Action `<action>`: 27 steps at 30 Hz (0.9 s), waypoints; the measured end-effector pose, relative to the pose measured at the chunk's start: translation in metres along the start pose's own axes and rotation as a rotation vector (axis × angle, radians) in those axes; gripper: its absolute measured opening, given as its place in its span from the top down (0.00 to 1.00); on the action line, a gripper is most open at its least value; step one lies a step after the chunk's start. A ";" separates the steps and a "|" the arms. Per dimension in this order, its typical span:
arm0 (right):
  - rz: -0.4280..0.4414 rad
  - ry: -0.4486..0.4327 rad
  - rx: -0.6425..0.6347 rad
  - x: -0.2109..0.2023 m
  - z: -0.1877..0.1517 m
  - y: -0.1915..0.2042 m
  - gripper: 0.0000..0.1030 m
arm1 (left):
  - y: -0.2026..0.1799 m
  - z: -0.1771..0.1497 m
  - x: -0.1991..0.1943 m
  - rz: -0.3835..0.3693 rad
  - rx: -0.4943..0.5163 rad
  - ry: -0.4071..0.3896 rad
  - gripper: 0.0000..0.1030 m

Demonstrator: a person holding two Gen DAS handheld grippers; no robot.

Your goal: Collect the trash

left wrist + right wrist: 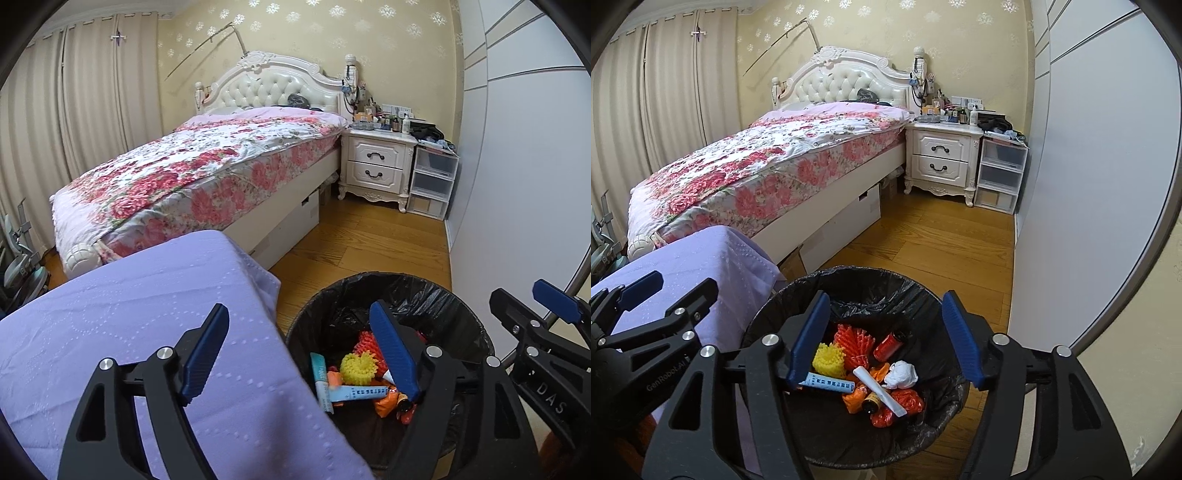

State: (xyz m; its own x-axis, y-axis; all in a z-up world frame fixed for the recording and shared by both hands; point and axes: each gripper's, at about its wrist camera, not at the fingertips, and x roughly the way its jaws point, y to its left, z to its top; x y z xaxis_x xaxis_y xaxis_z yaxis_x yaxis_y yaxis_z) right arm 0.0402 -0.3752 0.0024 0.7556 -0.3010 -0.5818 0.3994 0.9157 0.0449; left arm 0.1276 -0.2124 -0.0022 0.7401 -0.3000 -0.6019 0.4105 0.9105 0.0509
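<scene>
A round bin with a black liner stands on the wood floor and holds trash: a yellow spiky piece, orange bits, a blue tube, a white tube, a crumpled white wad and a red spool. My right gripper hangs open right over the bin, with nothing between its pads. My left gripper is open too, straddling the bin's left rim and the purple cloth; it holds nothing. Each gripper shows at the edge of the other's view.
The purple-covered surface adjoins the bin on the left. Beyond it stands a bed with a floral cover, then a white nightstand and clear plastic drawers. A white wardrobe lines the right side. Wood floor lies between.
</scene>
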 end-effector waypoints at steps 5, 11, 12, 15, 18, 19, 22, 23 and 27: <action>0.000 -0.006 -0.026 -0.023 -0.008 0.009 0.30 | 0.011 -0.010 -0.024 0.045 -0.007 -0.009 0.20; 0.021 -0.020 -0.052 -0.056 -0.023 0.026 0.24 | 0.027 -0.025 -0.060 0.069 -0.018 -0.022 0.18; 0.021 -0.024 -0.056 -0.063 -0.025 0.028 0.24 | 0.028 -0.027 -0.066 0.074 -0.015 -0.026 0.18; 0.037 -0.033 -0.061 -0.081 -0.032 0.034 0.23 | 0.036 -0.037 -0.085 0.105 -0.016 -0.038 0.18; 0.057 -0.046 -0.059 -0.097 -0.037 0.039 0.23 | 0.045 -0.044 -0.100 0.119 -0.042 -0.042 0.18; 0.062 -0.054 -0.066 -0.102 -0.038 0.042 0.22 | 0.048 -0.048 -0.105 0.122 -0.053 -0.040 0.18; 0.073 -0.069 -0.086 -0.113 -0.040 0.048 0.21 | 0.055 -0.054 -0.114 0.133 -0.066 -0.041 0.18; 0.078 -0.075 -0.091 -0.117 -0.041 0.050 0.20 | 0.056 -0.056 -0.117 0.138 -0.069 -0.042 0.18; 0.092 -0.083 -0.095 -0.125 -0.046 0.051 0.20 | 0.063 -0.062 -0.125 0.151 -0.086 -0.043 0.18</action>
State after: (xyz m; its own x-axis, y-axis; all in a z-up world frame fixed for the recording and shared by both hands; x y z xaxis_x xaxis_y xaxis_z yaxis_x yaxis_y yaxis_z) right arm -0.0575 -0.2782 0.0403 0.8289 -0.2320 -0.5091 0.2785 0.9603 0.0158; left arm 0.0279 -0.1003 0.0263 0.8128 -0.1684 -0.5577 0.2471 0.9666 0.0683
